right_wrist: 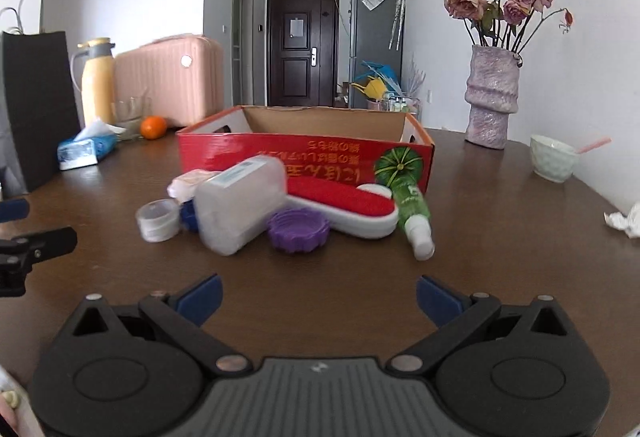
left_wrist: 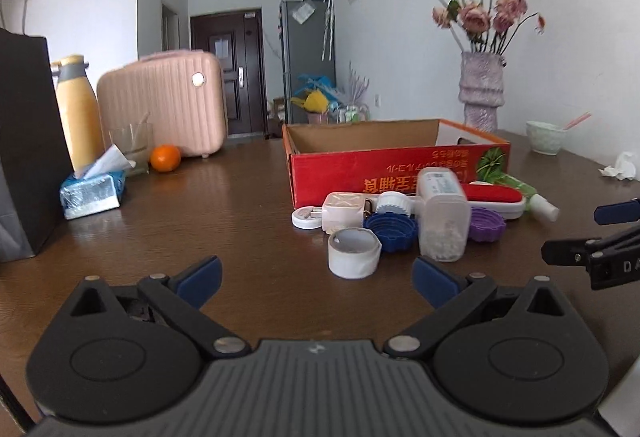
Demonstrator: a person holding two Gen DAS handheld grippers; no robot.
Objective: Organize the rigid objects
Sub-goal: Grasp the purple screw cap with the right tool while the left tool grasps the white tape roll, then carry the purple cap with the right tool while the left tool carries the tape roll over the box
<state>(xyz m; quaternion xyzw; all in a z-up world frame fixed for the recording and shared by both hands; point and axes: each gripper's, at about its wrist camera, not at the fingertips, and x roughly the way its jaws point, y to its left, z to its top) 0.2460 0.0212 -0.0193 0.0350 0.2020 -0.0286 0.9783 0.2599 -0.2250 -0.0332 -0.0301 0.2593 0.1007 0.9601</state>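
A red cardboard box [left_wrist: 396, 165] [right_wrist: 224, 149] stands open on the brown table. In front of it lies a pile: a white cap [left_wrist: 354, 253] [right_wrist: 158, 219], a blue lid [left_wrist: 390, 231], a clear plastic container [left_wrist: 442, 213] [right_wrist: 240, 201], a purple lid [left_wrist: 486, 223] [right_wrist: 298, 229], a red and white brush [left_wrist: 496, 197] [right_wrist: 344, 205], a green spray bottle [left_wrist: 536, 199] [right_wrist: 410, 209], and a beige square case [left_wrist: 344, 211]. My left gripper [left_wrist: 316, 279] is open and empty, just short of the white cap. My right gripper [right_wrist: 318, 297] is open and empty, short of the purple lid.
On the left are a black paper bag [left_wrist: 28, 157], a yellow flask [left_wrist: 78, 113], a tissue pack [left_wrist: 92, 189], an orange [left_wrist: 165, 158] and a pink suitcase [left_wrist: 164, 101]. On the right are a vase of flowers [right_wrist: 492, 97], a pale bowl [right_wrist: 554, 159] and crumpled tissue [right_wrist: 624, 219].
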